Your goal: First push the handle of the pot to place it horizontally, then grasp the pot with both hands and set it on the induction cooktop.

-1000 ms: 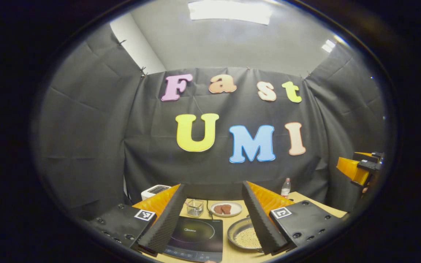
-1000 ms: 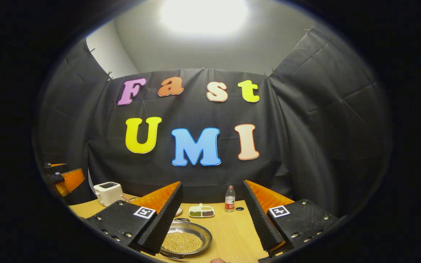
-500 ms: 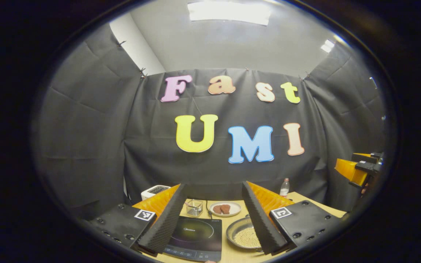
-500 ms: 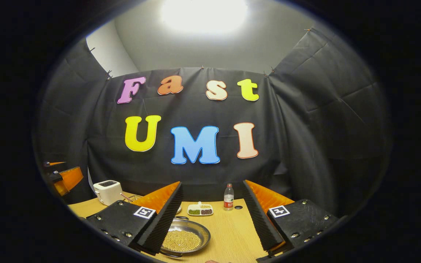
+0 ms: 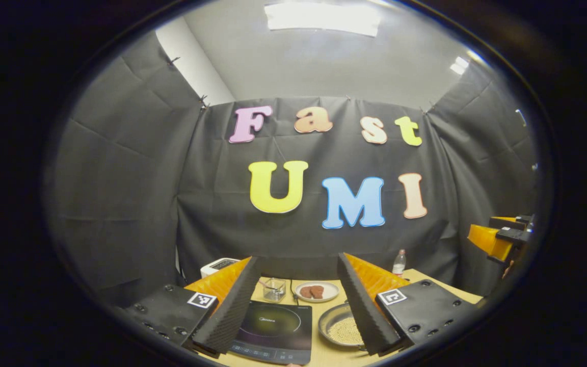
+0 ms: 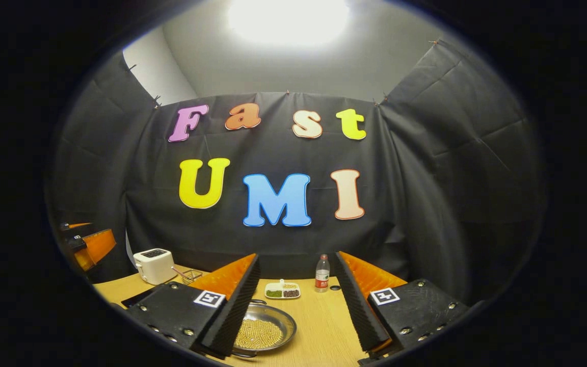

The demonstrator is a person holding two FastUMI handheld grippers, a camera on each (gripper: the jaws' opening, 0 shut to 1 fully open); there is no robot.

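I hold both the left gripper (image 5: 297,306) and right gripper (image 6: 296,300) wide apart above the table (image 6: 324,326); the pot (image 6: 265,334) of grain sits by my right gripper's left finger, beside the induction cooktop (image 5: 273,331).

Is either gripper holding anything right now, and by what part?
Nothing is held. The left gripper and the right gripper are open above the table, and the pot sits untouched.

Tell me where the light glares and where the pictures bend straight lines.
Right gripper view: the ceiling lamp is blown out white. Left gripper view: the lamp keeps its shape, and the cooktop reflects softly. Both views curve the wall cloth toward the edges.
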